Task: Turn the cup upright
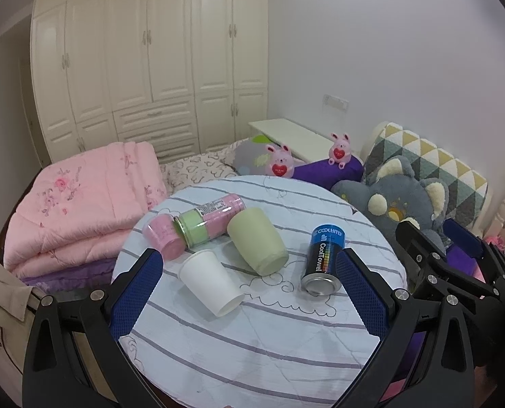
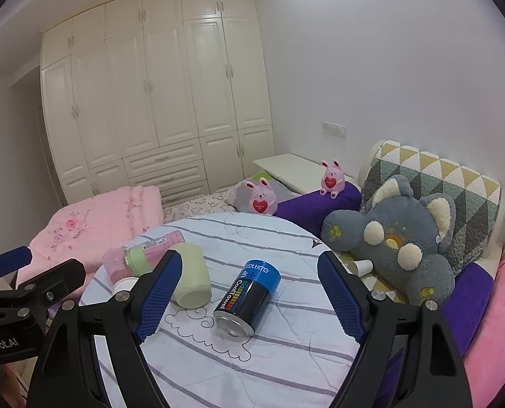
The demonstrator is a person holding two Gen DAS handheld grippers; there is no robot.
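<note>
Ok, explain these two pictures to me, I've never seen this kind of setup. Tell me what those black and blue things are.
They are two hand-held grippers, each with a camera looking along its fingers. One picture is from the left gripper, the other from the right gripper. Both are open and hold nothing. On the round striped table lie a white paper cup, a green cup, a pink cup, a pink-and-green bottle and a blue-and-black can, all tipped over.

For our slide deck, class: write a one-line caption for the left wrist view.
Open left claw faces a round table where white cup, green cup and blue can lie tipped over.
</note>
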